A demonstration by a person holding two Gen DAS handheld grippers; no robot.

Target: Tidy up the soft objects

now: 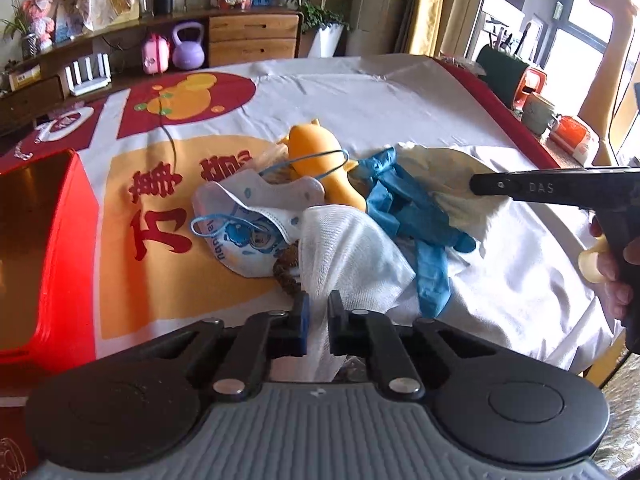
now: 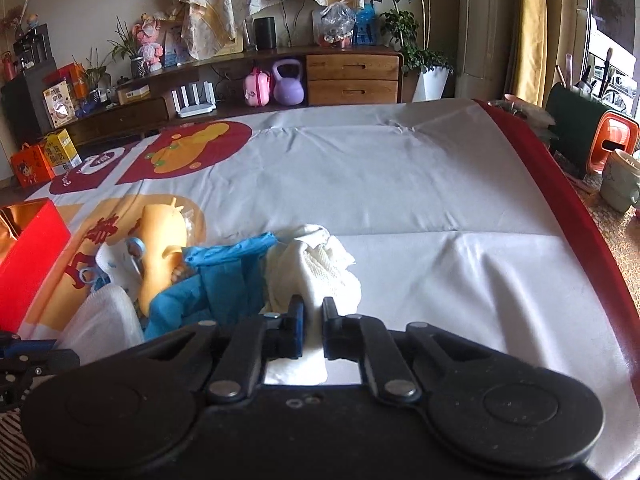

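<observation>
The left gripper point(image 1: 318, 312) is clamped on a white woven cloth point(image 1: 352, 256) mid-table – the right gripper point(image 2: 312, 316) pinches a cream knitted cloth point(image 2: 316, 276). Only the left view shows the child's face mask point(image 1: 244, 228) clearly.

Bare tablecloth point(image 2: 420, 184) beyond pile point(image 2: 224, 276) (red box point(image 2: 32, 256) left)
</observation>
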